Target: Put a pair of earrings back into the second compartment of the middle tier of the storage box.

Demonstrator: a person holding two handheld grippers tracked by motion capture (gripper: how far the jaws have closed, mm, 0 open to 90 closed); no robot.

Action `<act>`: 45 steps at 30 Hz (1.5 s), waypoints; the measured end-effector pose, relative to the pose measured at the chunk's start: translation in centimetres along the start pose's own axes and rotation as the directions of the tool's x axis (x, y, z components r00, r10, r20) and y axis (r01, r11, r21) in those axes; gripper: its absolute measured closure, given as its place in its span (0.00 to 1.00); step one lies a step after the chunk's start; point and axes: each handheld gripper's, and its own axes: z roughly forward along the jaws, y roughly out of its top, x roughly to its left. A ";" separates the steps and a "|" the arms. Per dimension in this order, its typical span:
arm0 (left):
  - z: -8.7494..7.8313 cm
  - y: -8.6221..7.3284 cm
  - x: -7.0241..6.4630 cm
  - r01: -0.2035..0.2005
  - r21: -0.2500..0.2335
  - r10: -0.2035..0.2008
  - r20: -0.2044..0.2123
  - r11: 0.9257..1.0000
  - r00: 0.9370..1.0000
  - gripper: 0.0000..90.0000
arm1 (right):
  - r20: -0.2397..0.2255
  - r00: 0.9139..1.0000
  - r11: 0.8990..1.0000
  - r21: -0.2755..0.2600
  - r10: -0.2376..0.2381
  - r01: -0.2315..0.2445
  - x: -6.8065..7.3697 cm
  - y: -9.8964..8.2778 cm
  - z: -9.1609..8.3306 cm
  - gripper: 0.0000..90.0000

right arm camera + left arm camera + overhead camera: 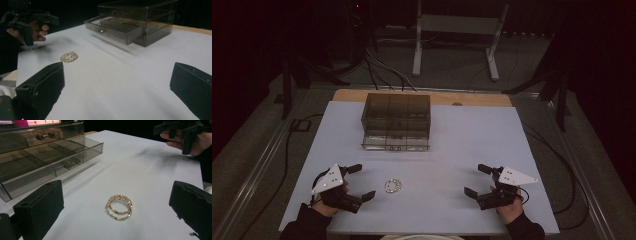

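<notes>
pair of gold hoop earrings [119, 207] lying flat on the white tabletop [452, 150], near the front edge, just right of the left tool [360, 182]. looks like a pick-up for the open bottom drawer [57, 157] of the smoky acrylic drawer box [396, 121]. best done w/ left tool: come in low, straddle both hoops, pinch across the stacked rims so neither slides off, then lift straight. left tool jaws wide apart, nothing between, not touching the earrings. right tool [477, 180] also gaping, empty, well apart from them.
</notes>
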 end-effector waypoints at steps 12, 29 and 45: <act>-0.3 0.2 0.2 0.007 0.013 -0.007 0.005 1.000 1.000 0.00 | 0.045 0.999 1.000 0.001 -0.022 0.022 0.2 0.2 -0.3 0.00; -0.6 3.7 -0.2 0.060 -0.040 -0.061 -0.023 0.997 0.998 0.00 | 0.062 0.998 1.000 -0.023 -0.006 0.008 0.3 0.4 -0.8 0.00; 2.2 4.1 -1.5 0.042 -0.024 -0.042 0.008 0.999 0.999 0.01 | 0.055 0.998 1.000 -0.015 -0.003 0.004 0.4 0.3 -0.7 0.00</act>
